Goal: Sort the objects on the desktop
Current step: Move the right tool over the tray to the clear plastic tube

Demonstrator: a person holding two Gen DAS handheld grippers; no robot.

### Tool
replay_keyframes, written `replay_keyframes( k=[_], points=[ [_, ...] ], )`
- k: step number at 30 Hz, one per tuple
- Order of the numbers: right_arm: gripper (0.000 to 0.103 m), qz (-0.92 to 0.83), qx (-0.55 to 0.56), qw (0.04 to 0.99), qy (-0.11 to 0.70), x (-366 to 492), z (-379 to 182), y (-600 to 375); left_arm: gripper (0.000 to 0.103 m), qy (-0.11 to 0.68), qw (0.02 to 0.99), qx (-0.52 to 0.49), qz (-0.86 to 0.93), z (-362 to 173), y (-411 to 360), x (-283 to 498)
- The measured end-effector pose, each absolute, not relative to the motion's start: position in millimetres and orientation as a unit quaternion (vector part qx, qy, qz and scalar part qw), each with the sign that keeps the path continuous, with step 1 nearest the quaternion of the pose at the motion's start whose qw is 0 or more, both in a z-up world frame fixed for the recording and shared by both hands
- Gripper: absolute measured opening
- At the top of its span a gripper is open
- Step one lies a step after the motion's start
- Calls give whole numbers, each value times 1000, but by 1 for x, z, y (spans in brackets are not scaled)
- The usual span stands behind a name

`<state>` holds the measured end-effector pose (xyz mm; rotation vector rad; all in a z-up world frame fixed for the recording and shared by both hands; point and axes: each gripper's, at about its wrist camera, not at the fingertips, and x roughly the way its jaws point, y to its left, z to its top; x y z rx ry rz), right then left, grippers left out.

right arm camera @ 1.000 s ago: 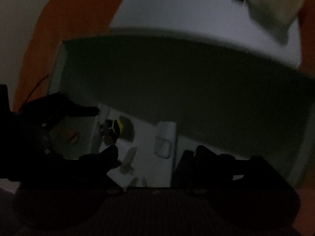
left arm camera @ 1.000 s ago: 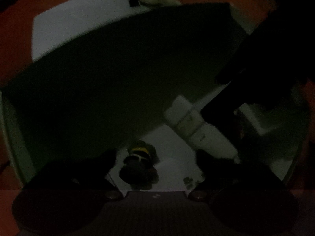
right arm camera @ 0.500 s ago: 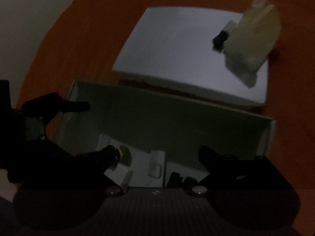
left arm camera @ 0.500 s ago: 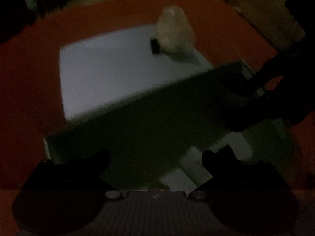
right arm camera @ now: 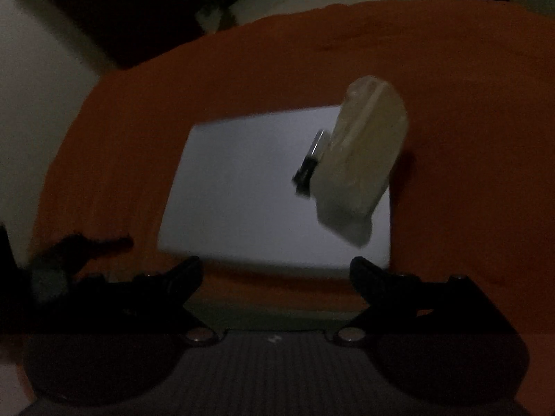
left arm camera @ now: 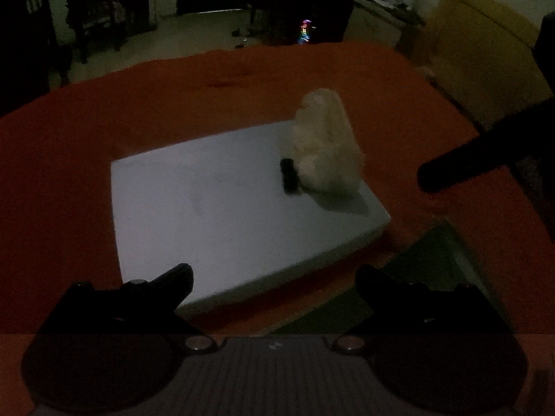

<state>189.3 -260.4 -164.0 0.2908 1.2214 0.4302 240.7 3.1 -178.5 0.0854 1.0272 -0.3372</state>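
Both pairs of fingers stand spread with nothing between them: those of my left gripper (left arm camera: 274,279) and of my right gripper (right arm camera: 275,270) hang over the near edge of the scene, above the table with its orange-red cloth (left arm camera: 69,173). Ahead of me a flat white rectangular box lid (left arm camera: 208,208) lies on the cloth, and on its far right part sits a pale, crumpled translucent plastic bag (left arm camera: 324,149) with a small black oblong object (left arm camera: 288,176) touching its left side; I cannot tell what that object is. Just below my fingers I see only the dim greenish wall of an open box (left arm camera: 426,274), and its inside is out of view, so I cannot say what has been sorted into it. I judge the bag and the black piece are what remains on the lid, and neither gripper has reached them yet. Light is poor and the picture blurred; I can read no brand, label or writing anywhere.
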Motion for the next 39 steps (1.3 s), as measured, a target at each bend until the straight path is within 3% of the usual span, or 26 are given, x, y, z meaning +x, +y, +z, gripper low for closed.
replay_keyframes(
  k=[4, 7, 9, 14, 20, 24, 29, 39],
  points=[
    [91, 183, 192, 786, 559, 229, -169, -255, 101, 502, 851, 42, -145, -191, 2, 239],
    [82, 175, 183, 792, 556, 260, -175, -235, 101, 495, 858, 53, -127, -196, 4, 231],
    [65, 172, 166, 795, 557, 279, -183, -219, 101, 499, 857, 46, -119, -198, 8, 228],
    [57, 126, 134, 803, 568, 309, -215, -194, 101, 507, 858, 19, -83, -202, 26, 214],
    [57, 82, 105, 796, 590, 327, -248, -181, 103, 480, 877, 6, -27, -191, 45, 179],
    [57, 76, 79, 799, 592, 328, -249, -175, 103, 455, 889, -50, -20, -175, 61, 167],
    [58, 64, 64, 799, 595, 333, -253, -167, 103, 424, 904, -49, -18, -162, 64, 169],
    [59, 45, 44, 786, 615, 346, -278, -155, 103, 447, 891, -60, -47, -168, 59, 172]
  ],
)
